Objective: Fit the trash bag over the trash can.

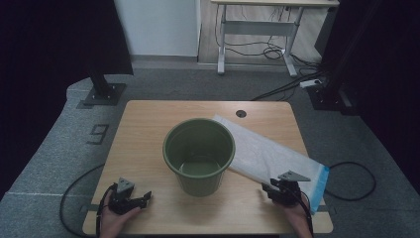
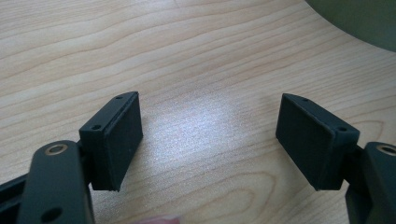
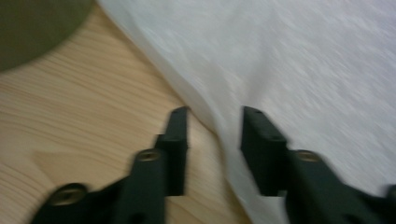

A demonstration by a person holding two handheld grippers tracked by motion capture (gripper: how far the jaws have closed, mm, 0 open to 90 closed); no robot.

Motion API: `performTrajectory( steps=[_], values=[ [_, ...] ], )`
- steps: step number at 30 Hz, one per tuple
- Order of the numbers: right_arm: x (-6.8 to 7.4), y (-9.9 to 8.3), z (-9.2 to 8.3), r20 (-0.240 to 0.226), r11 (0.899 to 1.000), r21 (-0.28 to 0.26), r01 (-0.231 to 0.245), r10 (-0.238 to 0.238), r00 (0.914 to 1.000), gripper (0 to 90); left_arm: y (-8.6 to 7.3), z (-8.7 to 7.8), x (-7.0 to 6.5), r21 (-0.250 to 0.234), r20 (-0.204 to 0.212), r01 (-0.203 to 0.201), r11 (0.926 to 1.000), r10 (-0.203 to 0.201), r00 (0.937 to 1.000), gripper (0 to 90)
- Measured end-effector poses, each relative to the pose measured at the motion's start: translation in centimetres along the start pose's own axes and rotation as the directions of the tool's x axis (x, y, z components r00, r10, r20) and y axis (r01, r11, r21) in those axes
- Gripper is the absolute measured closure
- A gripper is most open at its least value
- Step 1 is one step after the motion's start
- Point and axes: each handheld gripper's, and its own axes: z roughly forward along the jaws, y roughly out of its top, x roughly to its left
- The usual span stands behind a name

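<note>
On the wooden table (image 1: 148,124) a green plastic bin (image 1: 198,155) stands upright near the middle, and a white plastic bag with a blue end (image 1: 271,157) lies flat beside it on the right, one edge tucked against the bin. The right gripper (image 3: 214,116) sits at the bag's near edge with its jaws partly apart, that edge between them but not pinched. The left gripper (image 2: 208,123) rests near the table's front left, jaws wide, holding nothing.
</note>
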Motion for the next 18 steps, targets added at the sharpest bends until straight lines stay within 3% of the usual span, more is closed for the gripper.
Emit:
performTrajectory(
  steps=[5, 8, 9, 11, 13, 18],
  values=[
    [1.8, 2.1, 1.7, -0.024, 0.999, -0.021, 0.042, -0.043, 0.9988, 39.6, 0.0, 0.0, 0.0, 0.000, 0.002, 0.001, 1.0000, -0.001, 1.0000, 22.6],
    [3.3, 3.7, 3.8, -0.045, 0.997, -0.031, 0.078, -0.079, 0.9959, 38.0, 0.0, 0.0, 0.1, -0.001, 0.006, 0.002, 1.0000, -0.002, 1.0000, 22.7],
    [4.4, 4.7, 5.4, -0.048, 0.994, -0.026, 0.110, -0.111, 0.9926, 37.6, 0.0, 0.0, 0.1, -0.002, 0.008, 0.005, 1.0000, -0.005, 1.0000, 22.7],
    [4.7, 5.0, 5.9, -0.051, 0.993, -0.023, 0.116, -0.117, 0.9918, 37.6, 0.0, 0.0, 0.1, -0.003, 0.011, 0.006, 1.0000, -0.006, 0.9999, 22.7],
    [5.3, 6.0, 7.8, -0.051, 0.992, -0.010, 0.123, -0.123, 0.9910, 37.9, 0.0, -0.1, 0.2, -0.003, 0.014, 0.007, 1.0000, -0.007, 0.9999, 22.7],
    [5.4, 6.6, 9.4, -0.045, 0.993, 0.000, 0.121, -0.121, 0.9917, 39.1, -0.1, -0.1, 0.5, -0.008, 0.018, 0.017, 0.9998, -0.017, 0.9997, 22.8]
  ],
)
